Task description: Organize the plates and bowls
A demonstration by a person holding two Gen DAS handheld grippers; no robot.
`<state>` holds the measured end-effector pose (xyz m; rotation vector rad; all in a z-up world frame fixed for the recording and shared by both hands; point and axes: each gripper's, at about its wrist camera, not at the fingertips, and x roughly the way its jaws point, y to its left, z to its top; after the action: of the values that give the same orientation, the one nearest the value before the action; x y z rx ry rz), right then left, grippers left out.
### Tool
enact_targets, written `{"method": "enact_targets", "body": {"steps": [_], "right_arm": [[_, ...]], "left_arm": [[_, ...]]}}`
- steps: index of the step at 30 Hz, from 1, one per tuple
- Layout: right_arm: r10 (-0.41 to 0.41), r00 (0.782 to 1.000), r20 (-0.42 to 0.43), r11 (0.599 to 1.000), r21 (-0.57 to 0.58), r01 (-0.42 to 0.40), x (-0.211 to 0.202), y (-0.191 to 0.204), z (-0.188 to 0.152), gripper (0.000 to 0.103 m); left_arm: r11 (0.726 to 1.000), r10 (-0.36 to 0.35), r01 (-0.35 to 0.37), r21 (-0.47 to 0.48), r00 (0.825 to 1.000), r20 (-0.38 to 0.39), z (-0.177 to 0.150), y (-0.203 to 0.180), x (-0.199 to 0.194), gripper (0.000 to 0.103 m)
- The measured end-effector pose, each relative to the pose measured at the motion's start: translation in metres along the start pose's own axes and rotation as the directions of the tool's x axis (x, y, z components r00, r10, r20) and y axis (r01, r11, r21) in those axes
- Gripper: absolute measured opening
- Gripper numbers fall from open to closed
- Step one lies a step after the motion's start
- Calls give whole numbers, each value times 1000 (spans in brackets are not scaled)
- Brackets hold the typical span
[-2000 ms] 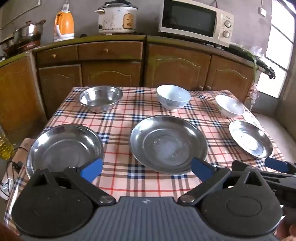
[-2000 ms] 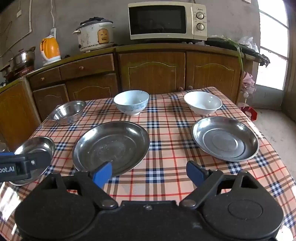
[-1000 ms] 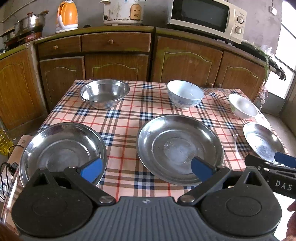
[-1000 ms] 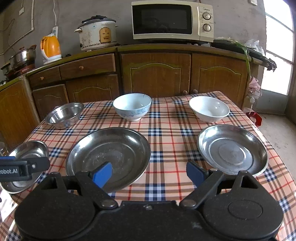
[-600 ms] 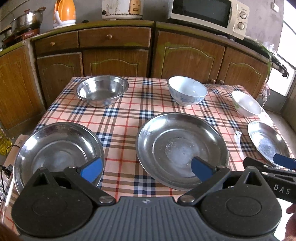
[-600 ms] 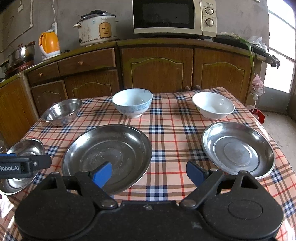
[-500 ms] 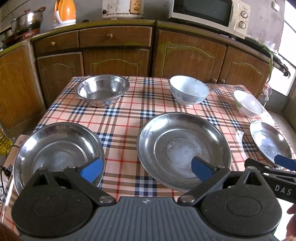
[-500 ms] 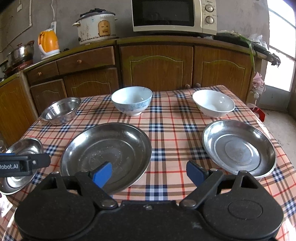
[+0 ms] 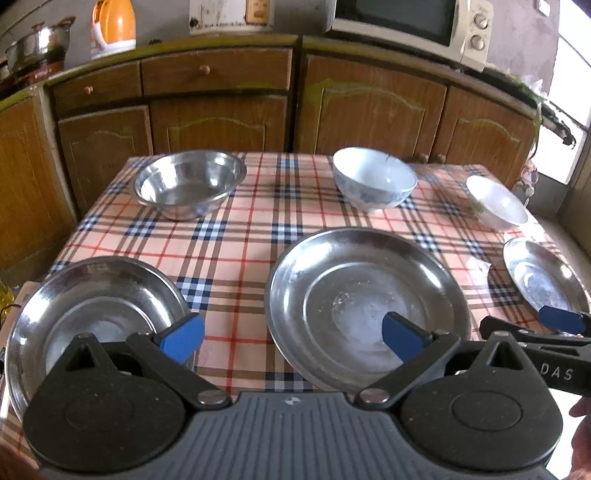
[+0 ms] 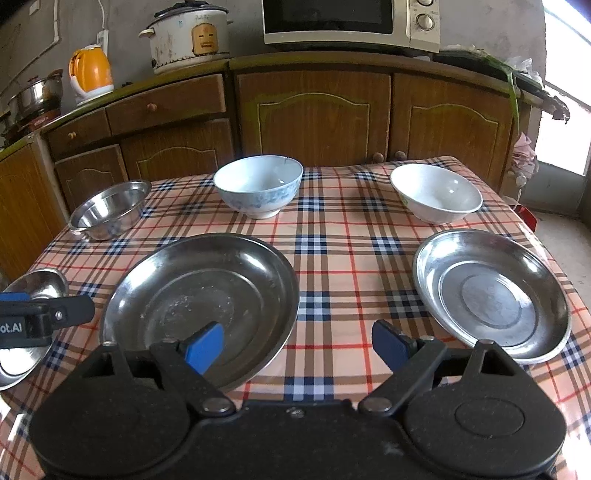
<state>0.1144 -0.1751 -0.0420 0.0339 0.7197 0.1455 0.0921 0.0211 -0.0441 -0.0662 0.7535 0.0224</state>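
A large steel plate (image 9: 365,302) (image 10: 203,299) lies mid-table. A second steel plate (image 9: 92,314) (image 10: 33,291) lies at the front left, a third (image 9: 543,280) (image 10: 487,291) at the front right. At the back stand a steel bowl (image 9: 188,184) (image 10: 109,208), a blue-patterned bowl (image 9: 373,182) (image 10: 258,188) and a white bowl (image 9: 496,205) (image 10: 436,192). My left gripper (image 9: 291,334) is open and empty, between the left and middle plates. My right gripper (image 10: 297,345) is open and empty, between the middle and right plates.
The checked tablecloth (image 10: 332,240) covers the table. Wooden cabinets (image 10: 314,114) stand behind it, with a microwave (image 10: 351,22), a rice cooker (image 10: 188,37) and an orange kettle (image 10: 90,72) on the counter. A window is at the right.
Both grippers have moved forward and lower over the table's front edge, so the dishes look closer. Both stay open and empty. No dish has moved.
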Motion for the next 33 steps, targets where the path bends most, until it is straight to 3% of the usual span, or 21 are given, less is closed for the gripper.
{"method": "enact_targets", "body": {"steps": [5, 23, 28, 30, 31, 32, 33], "right_arm": [[1, 1000, -31, 1000, 10, 0, 17, -6, 2, 103], [73, 994, -82, 997, 33, -70, 66, -7, 9, 100], [100, 989, -106, 994, 59, -94, 79, -6, 6, 91], [107, 989, -104, 993, 65, -100, 82, -5, 5, 83], [105, 990, -98, 993, 59, -100, 82, -4, 5, 81], [103, 990, -92, 994, 52, -99, 83, -3, 5, 71], [105, 991, -87, 994, 49, -101, 83, -1, 6, 52]], "left_arm": [[1000, -9, 9, -5, 998, -55, 2, 3, 17, 103], [999, 10, -6, 34, 994, -110, 9, 1, 60, 103], [999, 2, 4, 40, 990, -141, 9, -1, 75, 88], [999, -2, 8, 46, 989, -148, 9, -1, 82, 82], [999, -2, 10, 46, 988, -154, 8, 0, 86, 73], [999, -5, 12, 46, 987, -163, 8, 0, 90, 68], [998, 3, 5, 58, 989, -148, 8, -1, 90, 65]]}}
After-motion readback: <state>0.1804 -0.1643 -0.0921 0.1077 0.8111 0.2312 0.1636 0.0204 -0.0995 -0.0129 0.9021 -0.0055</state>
